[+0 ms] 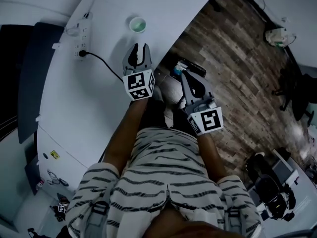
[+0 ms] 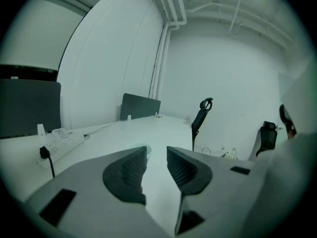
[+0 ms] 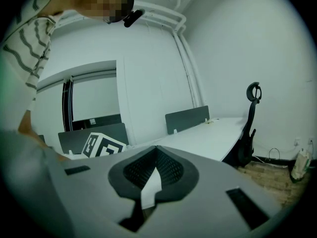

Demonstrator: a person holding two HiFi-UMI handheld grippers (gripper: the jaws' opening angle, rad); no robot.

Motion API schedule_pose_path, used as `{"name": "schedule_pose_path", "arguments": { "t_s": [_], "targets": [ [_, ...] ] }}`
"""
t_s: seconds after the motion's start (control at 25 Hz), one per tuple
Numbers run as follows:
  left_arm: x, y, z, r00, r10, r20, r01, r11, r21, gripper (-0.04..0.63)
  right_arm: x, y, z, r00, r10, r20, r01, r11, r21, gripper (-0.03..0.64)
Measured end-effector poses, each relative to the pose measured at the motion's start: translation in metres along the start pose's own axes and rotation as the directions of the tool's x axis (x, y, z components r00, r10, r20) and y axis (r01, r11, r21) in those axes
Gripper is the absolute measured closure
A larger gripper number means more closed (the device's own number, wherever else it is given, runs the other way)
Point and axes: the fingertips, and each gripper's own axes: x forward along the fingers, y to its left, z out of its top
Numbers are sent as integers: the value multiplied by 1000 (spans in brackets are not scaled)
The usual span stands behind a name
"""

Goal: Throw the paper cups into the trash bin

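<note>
A paper cup [image 1: 137, 24] stands upright on the white bench [image 1: 94, 108], near its curved edge. The left gripper [image 1: 140, 47] points at it from just short, released, nothing between its jaws. The right gripper [image 1: 184, 76], clenched and empty, hangs past the bench edge over the wooden floor [image 1: 237, 48]. A power strip [image 1: 81, 33] lies left of the cup.

One paper cup [image 1: 137, 24] (one power strip [image 1: 81, 37])

Your surface [image 1: 99, 108] reads smooth, matt white; floor [image 1: 237, 58] is grained wood plank; your fingers [image 2: 124, 175] carry ribbed matt pads.
</note>
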Motion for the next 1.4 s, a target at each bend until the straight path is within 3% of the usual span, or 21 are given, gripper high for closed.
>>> {"name": "schedule_pose_path", "arguments": {
  "t_s": [0.8,1.4],
  "targets": [
    [76,45,-52,992,77,-101,-73,996,42,302,6,-1,-26,997,-35,-68,36,999,23,600],
    [118,63,-63,986,96,-137,-92,995,39,270,2,-9,-38,991,-97,-92,100,994,33,600]
  ]
}}
